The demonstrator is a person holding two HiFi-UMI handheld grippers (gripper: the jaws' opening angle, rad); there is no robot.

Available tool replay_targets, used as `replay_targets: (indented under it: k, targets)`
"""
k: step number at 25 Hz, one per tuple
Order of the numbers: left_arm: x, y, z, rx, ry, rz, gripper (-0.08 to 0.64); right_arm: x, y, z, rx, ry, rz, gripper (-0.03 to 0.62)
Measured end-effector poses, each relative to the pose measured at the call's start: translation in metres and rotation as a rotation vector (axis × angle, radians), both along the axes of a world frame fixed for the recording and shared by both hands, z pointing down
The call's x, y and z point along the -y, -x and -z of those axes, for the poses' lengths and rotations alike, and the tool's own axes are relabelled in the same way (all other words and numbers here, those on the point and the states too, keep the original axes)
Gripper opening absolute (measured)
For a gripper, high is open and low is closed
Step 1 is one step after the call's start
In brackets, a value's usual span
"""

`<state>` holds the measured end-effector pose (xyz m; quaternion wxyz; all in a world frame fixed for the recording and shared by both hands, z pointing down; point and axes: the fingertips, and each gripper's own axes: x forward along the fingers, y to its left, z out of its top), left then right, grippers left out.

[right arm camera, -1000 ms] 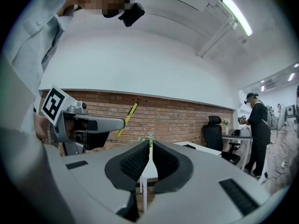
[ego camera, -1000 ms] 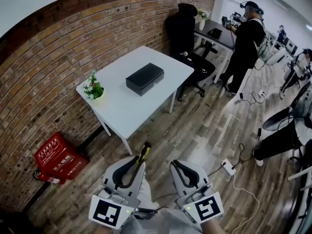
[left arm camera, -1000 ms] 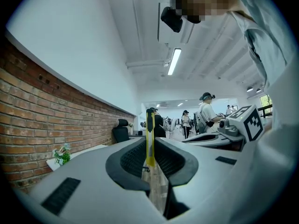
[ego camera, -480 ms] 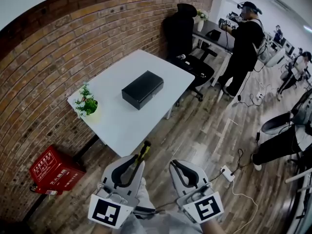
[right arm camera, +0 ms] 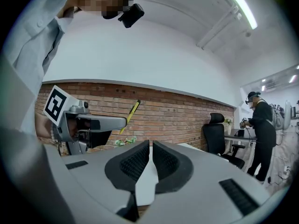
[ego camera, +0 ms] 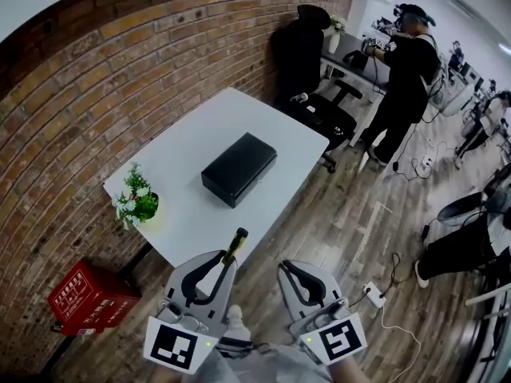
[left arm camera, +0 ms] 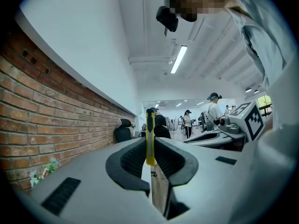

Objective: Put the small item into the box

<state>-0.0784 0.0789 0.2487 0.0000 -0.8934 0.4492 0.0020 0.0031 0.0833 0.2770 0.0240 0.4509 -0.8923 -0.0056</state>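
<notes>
White table point(ego camera: 263, 126) sits nearer and more centred in the head view than a second ago, so the walk-up is under way but it's not in reach yet. Black box point(ego camera: 239, 168) is mid-table with its lid down. Left gripper point(ego camera: 219, 268) is clamped on the small item, a yellow-black cutter point(ego camera: 234, 246) poking out past the jaws toward the table. Right gripper point(ego camera: 291, 271) has its jaws closed on nothing. My read: the lid has to be opened first, likely by the right gripper.

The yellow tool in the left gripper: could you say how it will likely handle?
The yellow tool looks stiff, standing straight though pinched low. Slim and probably light, it might pivot in the left gripper.
</notes>
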Motion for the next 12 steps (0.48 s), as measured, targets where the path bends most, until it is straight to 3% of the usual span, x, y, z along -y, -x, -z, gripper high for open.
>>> replay_targets:
  k: [12]
  targets:
    - [0.087, 0.020, -0.015, -0.014, 0.041, -0.038, 0.066, 0.079, 0.019, -0.018, -0.040, 0.075, -0.034, 0.051]
